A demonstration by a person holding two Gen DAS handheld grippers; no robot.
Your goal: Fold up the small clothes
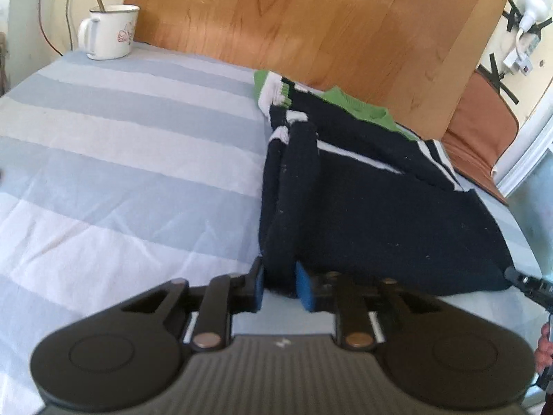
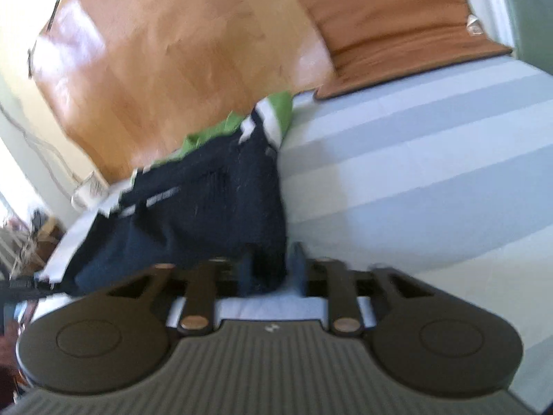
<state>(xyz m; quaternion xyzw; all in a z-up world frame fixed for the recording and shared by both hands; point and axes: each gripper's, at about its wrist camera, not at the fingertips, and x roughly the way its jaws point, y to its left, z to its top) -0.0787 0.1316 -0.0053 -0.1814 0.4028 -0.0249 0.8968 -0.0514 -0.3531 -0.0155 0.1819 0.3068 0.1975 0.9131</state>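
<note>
On striped bedsheet (image 1: 121, 159), navy sweater (image 1: 373, 214) is lying partly folded. Left gripper (image 1: 280, 285) and right gripper (image 2: 271, 269) are each pinching a near corner. Keep both level, carrying hem toward the green collar (image 1: 363, 110).

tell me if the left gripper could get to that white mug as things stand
Probably not yet: the left gripper is shut on the dark garment. The striped sheet toward the mug looks bare.
</note>
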